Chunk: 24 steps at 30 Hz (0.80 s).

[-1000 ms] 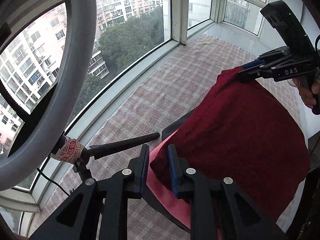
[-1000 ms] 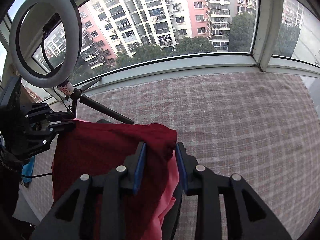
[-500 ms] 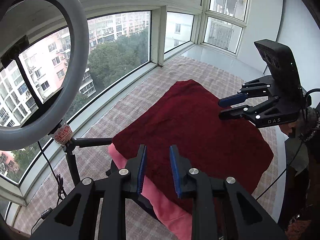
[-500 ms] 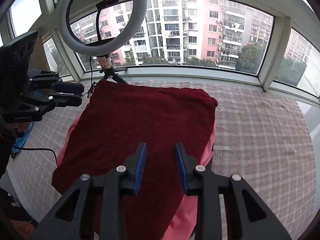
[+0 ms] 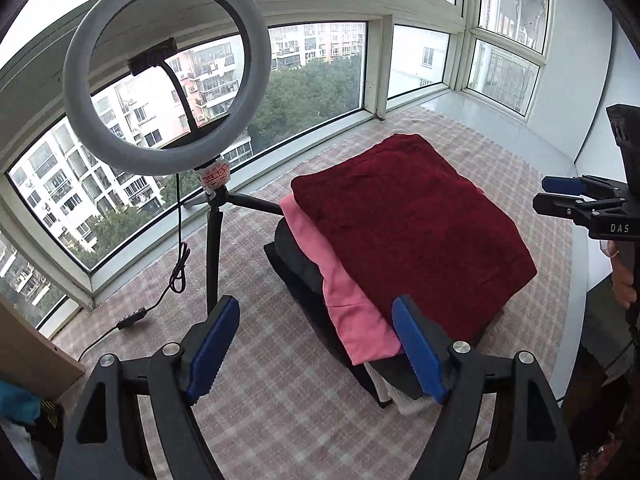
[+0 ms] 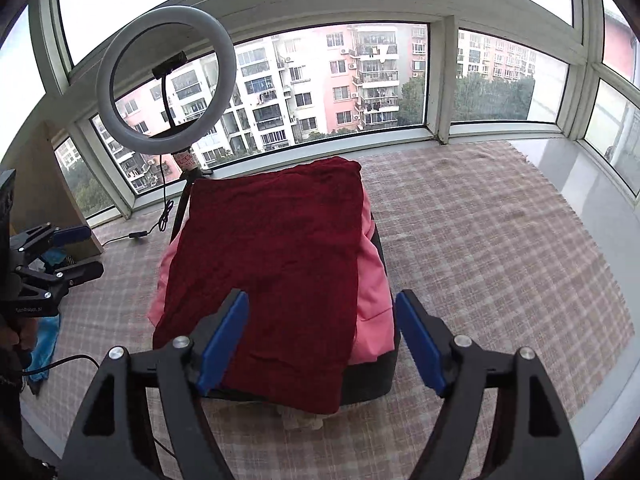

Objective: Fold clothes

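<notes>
Clothes: maroon cloth [image 6: 276, 264] tops the pile at 12 o'clock, soft, light and floppy. I'd pinch a near corner, judging by its drape. My left gripper [image 5: 316, 348] and right gripper [image 6: 322, 338] gape wide, empty.

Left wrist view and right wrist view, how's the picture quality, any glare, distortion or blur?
Left wrist view: strong fisheye bending of the window frames, sky blown out white, ring light unlit, dark red garment evenly lit and sharp. Right wrist view: same curved distortion, overexposed sky, black vignette at the corners, checked cloth in soft daylight without hard shadows.
</notes>
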### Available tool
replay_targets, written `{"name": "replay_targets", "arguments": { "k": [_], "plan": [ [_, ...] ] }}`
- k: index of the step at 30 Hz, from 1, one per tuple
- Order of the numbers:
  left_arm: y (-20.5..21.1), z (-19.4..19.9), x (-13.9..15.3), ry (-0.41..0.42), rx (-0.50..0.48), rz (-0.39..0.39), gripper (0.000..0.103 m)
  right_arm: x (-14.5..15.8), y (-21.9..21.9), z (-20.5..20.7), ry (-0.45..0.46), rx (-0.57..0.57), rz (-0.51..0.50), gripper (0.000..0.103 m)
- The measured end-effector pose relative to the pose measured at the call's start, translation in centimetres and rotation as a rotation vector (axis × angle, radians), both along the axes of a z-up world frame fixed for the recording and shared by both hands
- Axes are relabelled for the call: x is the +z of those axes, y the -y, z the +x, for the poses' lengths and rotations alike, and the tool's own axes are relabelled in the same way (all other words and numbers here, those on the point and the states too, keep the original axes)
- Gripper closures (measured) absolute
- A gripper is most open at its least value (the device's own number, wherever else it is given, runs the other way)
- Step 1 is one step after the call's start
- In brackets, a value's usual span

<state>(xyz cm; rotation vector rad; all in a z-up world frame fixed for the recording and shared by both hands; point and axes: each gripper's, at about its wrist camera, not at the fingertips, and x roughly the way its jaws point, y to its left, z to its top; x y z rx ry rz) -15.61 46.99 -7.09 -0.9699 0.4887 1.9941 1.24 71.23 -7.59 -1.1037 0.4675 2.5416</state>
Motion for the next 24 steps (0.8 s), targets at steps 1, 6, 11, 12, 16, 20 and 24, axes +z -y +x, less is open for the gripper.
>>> {"name": "replay_targets", "arguments": {
  "k": [1, 6, 11, 12, 16, 20, 24],
  "plan": [
    [0.9, 0.9, 0.3, 0.004, 0.009, 0.01, 0.025, -0.1, 0.9, 0.7, -0.006, -0.007, -0.02, 0.027],
    [5.2, 4.4, 1.0, 0.014, 0.064, 0.024, 0.025, 0.2, 6.5, 3.6, -0.008, -0.024, -0.016, 0.027],
    [9.6, 6.9, 1.1, 0.024, 0.132, 0.027, 0.025, 1.3, 12.6, 6.3, -0.014, -0.082, 0.073, 0.027],
    [10.7, 7.3, 1.1, 0.023, 0.135, 0.029, 0.025, 1.4, 13.9, 6.7, -0.012, -0.09, 0.096, 0.027],
    [15.1, 8.8, 1.3, 0.022, 0.134, 0.04, 0.025, 2.2, 19.1, 7.9, -0.018, -0.086, 0.144, 0.027],
    [18.8, 9.9, 1.6, 0.041, 0.121, 0.065, 0.025, 2.9, 23.8, 9.2, -0.019, -0.107, 0.187, 0.027],
    [21.6, 12.1, 1.7, 0.033, 0.086, 0.058, 0.025, 3.1, 27.8, 10.7, -0.013, -0.126, 0.196, 0.027]
  ]
}}
